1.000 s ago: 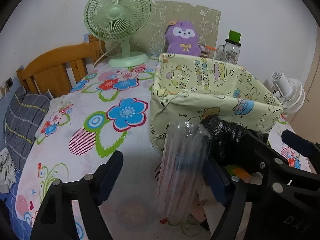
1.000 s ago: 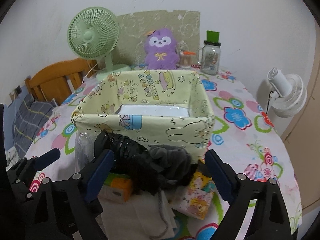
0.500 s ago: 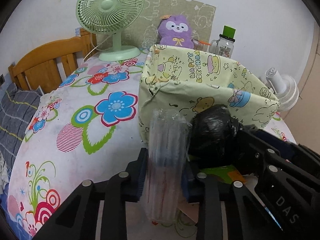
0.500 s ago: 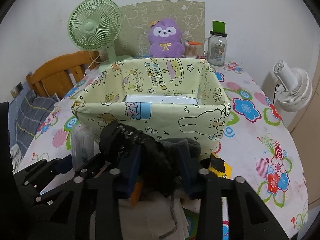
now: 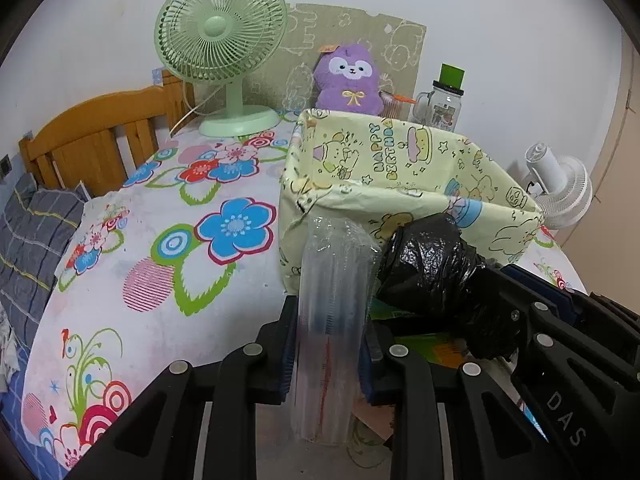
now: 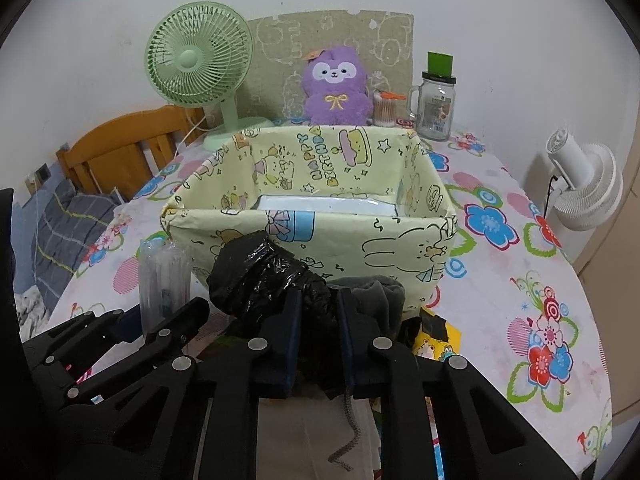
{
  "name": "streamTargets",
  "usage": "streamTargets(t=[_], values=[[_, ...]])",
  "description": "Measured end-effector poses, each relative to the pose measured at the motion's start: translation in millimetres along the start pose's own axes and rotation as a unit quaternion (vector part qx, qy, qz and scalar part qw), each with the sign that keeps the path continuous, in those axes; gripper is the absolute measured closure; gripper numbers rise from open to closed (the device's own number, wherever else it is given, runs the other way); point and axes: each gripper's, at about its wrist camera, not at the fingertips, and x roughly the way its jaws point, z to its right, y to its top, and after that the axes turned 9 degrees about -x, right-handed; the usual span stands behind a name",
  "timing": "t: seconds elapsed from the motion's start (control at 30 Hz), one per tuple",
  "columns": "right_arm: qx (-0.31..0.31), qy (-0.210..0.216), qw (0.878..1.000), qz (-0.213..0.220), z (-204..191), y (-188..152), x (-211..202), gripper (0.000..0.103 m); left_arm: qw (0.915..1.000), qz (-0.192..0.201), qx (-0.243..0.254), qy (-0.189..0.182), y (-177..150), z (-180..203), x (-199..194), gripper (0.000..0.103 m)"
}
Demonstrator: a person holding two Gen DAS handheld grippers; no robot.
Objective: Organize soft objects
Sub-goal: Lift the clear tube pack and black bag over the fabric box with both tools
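Note:
A tall clear plastic pack [image 5: 334,280] stands upright on the flowered tablecloth, and my left gripper [image 5: 328,320] is shut on its lower part. To its right lies a crumpled black plastic bag [image 6: 256,276] with a grey cloth [image 6: 380,292] beside it. The right gripper [image 6: 318,308] has its jaws closing, and the pads press on the bag's middle. Just behind both stands a yellow cartoon-print box [image 6: 400,240] with a flat white package [image 6: 324,204] inside. The clear pack [image 6: 164,276] also shows at the left of the right wrist view.
At the table's far edge stand a green fan [image 6: 198,60], a purple plush toy [image 6: 334,88] and a glass jar [image 6: 436,104]. A white fan [image 6: 588,192] is off the right edge, a wooden headboard [image 5: 100,144] to the left. Colourful packets [image 6: 436,344] lie under my right gripper.
Both grippers went from wide open to closed: the left onto the clear pack, the right onto the black bag. The hands have hardly moved.

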Motion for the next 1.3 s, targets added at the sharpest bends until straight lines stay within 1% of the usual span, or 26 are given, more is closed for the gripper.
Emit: streamTargets(t=[0.1, 0.47, 1.3], values=[[0.002, 0.000, 1.000, 0.005, 1.9, 1.8, -4.7, 0.086, 1.0000, 0.007, 0.004, -0.001, 1.4, 2.4, -5.4, 0.078], [0.010, -0.006, 1.000, 0.027, 10.7, 3.7, -29.9, 0.088, 0.9994, 0.028, 0.017, -0.004, 4.7, 16.5, -26.6, 0.078], [0.022, -0.032, 0.995, 0.088, 32.6, 19.1, -99.5, 0.089, 0.9955, 0.084, 0.043, -0.012, 25.3, 49.8, -83.1, 0.078]])
